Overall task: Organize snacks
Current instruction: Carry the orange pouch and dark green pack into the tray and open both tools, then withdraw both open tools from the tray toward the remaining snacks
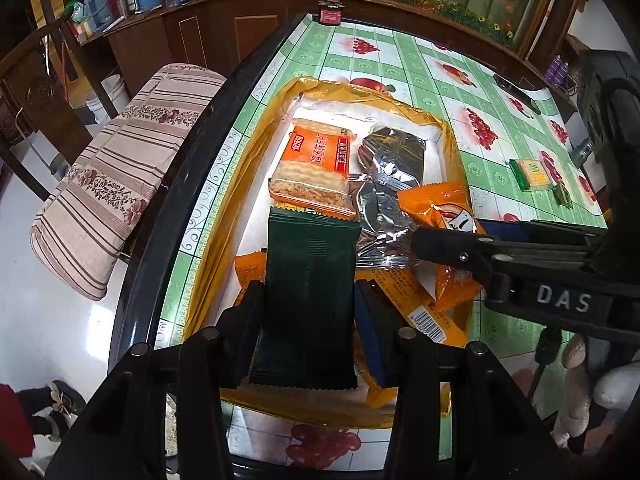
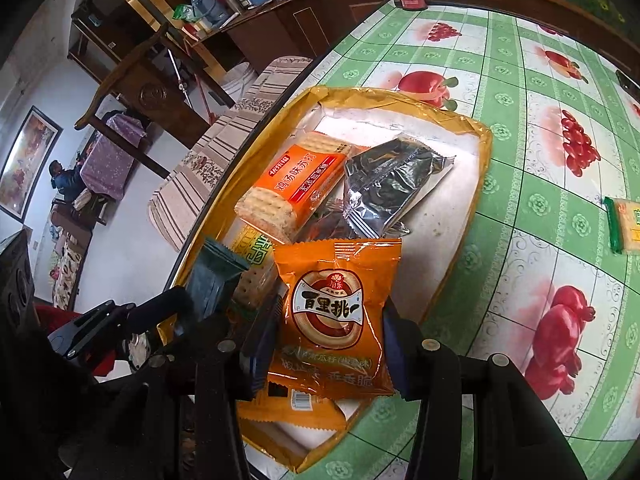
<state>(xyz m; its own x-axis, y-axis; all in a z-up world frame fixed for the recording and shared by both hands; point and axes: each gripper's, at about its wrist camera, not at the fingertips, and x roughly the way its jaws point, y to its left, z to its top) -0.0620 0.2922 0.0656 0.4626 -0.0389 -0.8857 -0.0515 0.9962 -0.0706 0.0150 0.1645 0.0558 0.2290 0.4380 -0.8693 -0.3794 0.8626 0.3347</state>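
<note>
Left gripper (image 1: 308,304) pinches a dark green packet (image 1: 306,300), plain back showing, crimped ends, over the near end of the yellow tray (image 1: 224,216). Right gripper (image 2: 328,344) pinches an orange packet (image 2: 334,320), glossy, round emblem reading "百里挑一". In the tray: orange cracker pack (image 1: 314,168) with clear ends showing crackers, printed "鸡汤味苏打"; two crinkled silver packets (image 1: 390,154); another orange packet with a barcode (image 1: 420,308). Tray sits at the table's (image 1: 400,64) left edge. A green cracker pack (image 1: 534,174) lies apart toward the right edge. Right gripper body marked "DAS".
</note>
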